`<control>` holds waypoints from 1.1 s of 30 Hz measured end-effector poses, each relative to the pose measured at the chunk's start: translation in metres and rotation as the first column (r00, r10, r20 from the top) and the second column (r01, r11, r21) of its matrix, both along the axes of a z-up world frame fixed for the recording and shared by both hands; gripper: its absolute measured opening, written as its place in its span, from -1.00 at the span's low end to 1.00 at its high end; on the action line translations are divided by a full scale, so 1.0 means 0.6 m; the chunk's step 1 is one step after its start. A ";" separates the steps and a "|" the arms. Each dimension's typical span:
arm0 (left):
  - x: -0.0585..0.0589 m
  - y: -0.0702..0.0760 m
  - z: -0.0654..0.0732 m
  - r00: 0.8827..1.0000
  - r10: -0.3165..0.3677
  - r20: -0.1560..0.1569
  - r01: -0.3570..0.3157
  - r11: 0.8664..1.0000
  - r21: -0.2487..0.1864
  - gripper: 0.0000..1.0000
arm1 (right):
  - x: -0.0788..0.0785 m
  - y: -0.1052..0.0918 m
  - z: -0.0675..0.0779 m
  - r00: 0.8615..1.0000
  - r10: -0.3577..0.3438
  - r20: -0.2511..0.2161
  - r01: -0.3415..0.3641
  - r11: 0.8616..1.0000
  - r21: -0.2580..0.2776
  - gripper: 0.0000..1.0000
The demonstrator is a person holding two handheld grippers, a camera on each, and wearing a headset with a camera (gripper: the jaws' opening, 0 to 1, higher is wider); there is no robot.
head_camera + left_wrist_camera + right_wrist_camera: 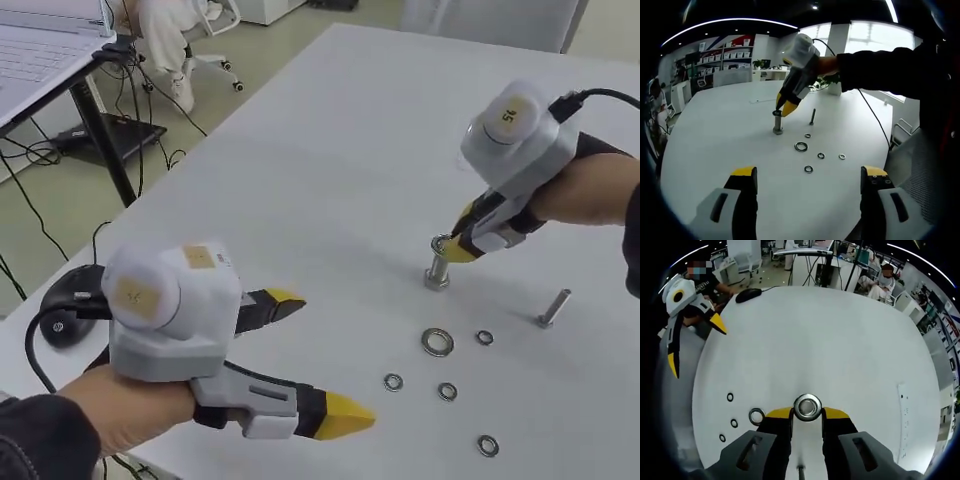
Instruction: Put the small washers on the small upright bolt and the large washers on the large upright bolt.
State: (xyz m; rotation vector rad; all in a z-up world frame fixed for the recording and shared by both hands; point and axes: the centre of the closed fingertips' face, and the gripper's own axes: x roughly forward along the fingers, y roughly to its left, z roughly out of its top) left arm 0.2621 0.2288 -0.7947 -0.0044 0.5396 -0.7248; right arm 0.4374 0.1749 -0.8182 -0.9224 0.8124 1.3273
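The large bolt (436, 272) (777, 124) stands upright on the white table (330, 150). My right gripper (452, 247) (782, 107) (807, 412) is shut on a large washer (807, 407) held at the bolt's top. The small bolt (553, 308) (812, 116) stands to its right. Another large washer (437, 342) (801, 146) (756, 416) lies flat, with several small washers (447, 391) (808, 169) (734, 423) around it. My left gripper (318, 358) (809, 172) hovers open near the front edge, with nothing between its jaws.
A black mouse (62, 322) with its cable sits at the table's left edge. Beyond that edge are a desk with a laptop (40, 50) and an office chair (190, 40). The far half of the table is bare.
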 end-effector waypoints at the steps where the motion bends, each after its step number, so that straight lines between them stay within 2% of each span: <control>1: 0.000 0.000 0.000 1.000 0.000 -0.001 0.000 1.000 -0.001 0.70 | 0.000 -0.001 -0.002 1.000 0.000 -0.003 0.000 1.000 -0.002 -0.54; 8: 0.001 0.001 0.000 1.000 0.000 -0.002 0.000 1.000 -0.002 0.70 | -0.002 -0.003 -0.012 1.000 0.000 -0.018 -0.001 1.000 -0.014 -0.54; 11: 0.002 0.002 0.000 1.000 0.000 -0.005 0.000 1.000 -0.002 0.69 | -0.001 -0.003 -0.013 0.999 -0.009 -0.033 0.009 1.000 -0.004 -0.54; 15: 0.003 0.003 0.000 1.000 0.001 -0.006 -0.001 1.000 -0.001 0.69 | 0.000 -0.005 -0.027 0.999 -0.002 -0.034 0.001 1.000 -0.024 -0.54; 17: 0.004 0.003 0.000 1.000 0.002 -0.006 -0.002 1.000 -0.003 0.69 | 0.002 -0.007 -0.034 1.000 0.011 -0.020 -0.012 0.999 -0.038 -0.54; 26: 0.005 0.004 -0.001 1.000 0.003 -0.011 -0.003 1.000 -0.004 0.69 | 0.008 -0.006 -0.064 0.999 0.011 -0.033 -0.014 0.997 -0.072 -0.55; 27: 0.005 0.004 -0.002 1.000 0.003 -0.011 -0.003 1.000 -0.002 0.69 | 0.006 -0.008 -0.069 0.999 0.012 -0.043 -0.016 0.996 -0.084 -0.57; 28: 0.005 0.004 -0.002 1.000 0.003 -0.012 -0.003 1.000 -0.002 0.69 | 0.010 -0.011 -0.073 0.999 0.011 -0.031 -0.014 0.995 -0.097 -0.63; 29: 0.005 0.003 -0.002 1.000 0.003 -0.012 -0.003 1.000 -0.003 0.69 | 0.017 -0.028 -0.076 0.999 0.036 -0.006 -0.037 0.987 -0.157 -0.85; 30: 0.006 0.003 -0.002 1.000 0.004 -0.011 -0.004 1.000 -0.004 0.69 | 0.024 -0.016 -0.074 0.998 0.055 0.027 -0.051 0.992 -0.111 -0.91; 31: 0.006 0.004 -0.002 1.000 0.005 -0.011 -0.006 1.000 -0.004 0.69 | 0.013 -0.015 -0.074 1.000 0.014 -0.027 -0.017 0.996 -0.082 -0.93; 32: 0.006 0.003 -0.002 1.000 0.006 -0.012 -0.006 1.000 -0.005 0.69 | 0.006 -0.014 -0.075 0.998 -0.001 -0.056 -0.003 0.997 -0.072 -0.93; 33: 0.006 0.003 -0.002 1.000 0.006 -0.012 -0.007 1.000 -0.005 0.69 | 0.014 -0.014 -0.073 1.000 0.016 -0.022 -0.017 0.997 -0.079 -0.93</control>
